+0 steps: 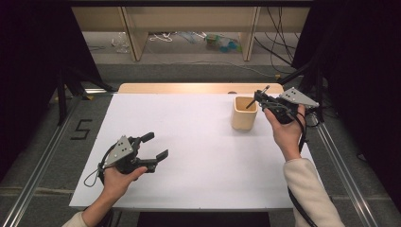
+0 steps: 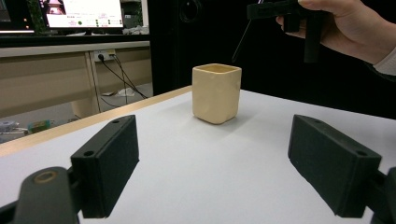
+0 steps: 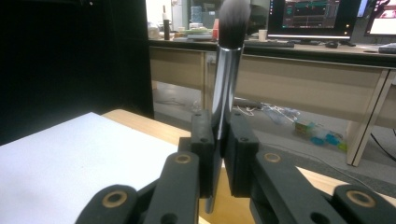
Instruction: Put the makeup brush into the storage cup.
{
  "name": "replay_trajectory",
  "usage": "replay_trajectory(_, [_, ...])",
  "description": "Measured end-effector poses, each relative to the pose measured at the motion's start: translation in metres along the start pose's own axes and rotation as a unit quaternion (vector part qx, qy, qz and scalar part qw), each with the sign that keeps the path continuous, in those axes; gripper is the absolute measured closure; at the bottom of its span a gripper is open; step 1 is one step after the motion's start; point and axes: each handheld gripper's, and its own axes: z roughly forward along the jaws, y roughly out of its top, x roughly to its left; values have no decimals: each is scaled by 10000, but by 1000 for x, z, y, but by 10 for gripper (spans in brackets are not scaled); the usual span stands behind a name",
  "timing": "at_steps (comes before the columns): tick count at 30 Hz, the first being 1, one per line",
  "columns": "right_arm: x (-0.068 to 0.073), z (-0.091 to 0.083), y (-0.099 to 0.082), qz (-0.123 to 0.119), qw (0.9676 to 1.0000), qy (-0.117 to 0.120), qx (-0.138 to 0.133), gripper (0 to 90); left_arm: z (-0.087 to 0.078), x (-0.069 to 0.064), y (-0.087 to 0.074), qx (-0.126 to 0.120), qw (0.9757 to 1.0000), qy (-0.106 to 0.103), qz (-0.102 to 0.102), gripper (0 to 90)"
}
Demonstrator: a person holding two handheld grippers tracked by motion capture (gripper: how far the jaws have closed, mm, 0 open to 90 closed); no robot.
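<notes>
The right gripper (image 1: 259, 98) was clenched on a makeup brush with a shiny silver metal ferrule and dark bristle head (image 3: 227, 70). In the right gripper view the two black pads pinched the ferrule from both sides, w/ the bristle tuft standing up above the jaws & the lower end of the brush running down below them. In the high view the brush (image 1: 257, 96) looked thin & dark, tilted, its lower end over the open mouth of the pale cream square-sided ceramic cup (image 1: 244, 113); whether it touched the rim or inside wall couldn't be told. The left gripper view showed the same brush (image 2: 241, 41) as a slim dark stick slanting down from the right gripper (image 2: 261, 10), its tip above the cup (image 2: 216, 93) & apart from it in that view.

The cup stood upright on the white table sheet (image 1: 189, 142), toward the far right part, near the bare light wood strip (image 1: 198, 88) at the table's far edge. The person's right hand (image 1: 286, 127) held its gripper raised just right of the cup.

The left gripper (image 1: 154, 147) was released, jaws wide apart w/ nothing between them, resting low over the near left part of the sheet in the left hand (image 1: 118, 178), well apart from the cup. Its view looked along both black pads (image 2: 109, 170) toward the cup.
</notes>
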Motion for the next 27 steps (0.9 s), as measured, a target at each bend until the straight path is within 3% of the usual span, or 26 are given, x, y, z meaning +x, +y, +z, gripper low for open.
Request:
replay_trajectory(7, [-2,1,0,-19,9999,-8,102,840,0,0,0,5,10000,0,15,161])
replay_trajectory(19, [-4,7,-1,-4,10000,-45,40,840,0,0,0,3,10000,-6,14,161])
replay_trajectory(22, [-4,8,-1,-12,9999,-52,147,840,0,0,0,-5,10000,-8,8,161])
replay_trajectory(27, [-4,11,-2,-18,10000,-48,61,840,0,0,0,3,10000,-6,14,161])
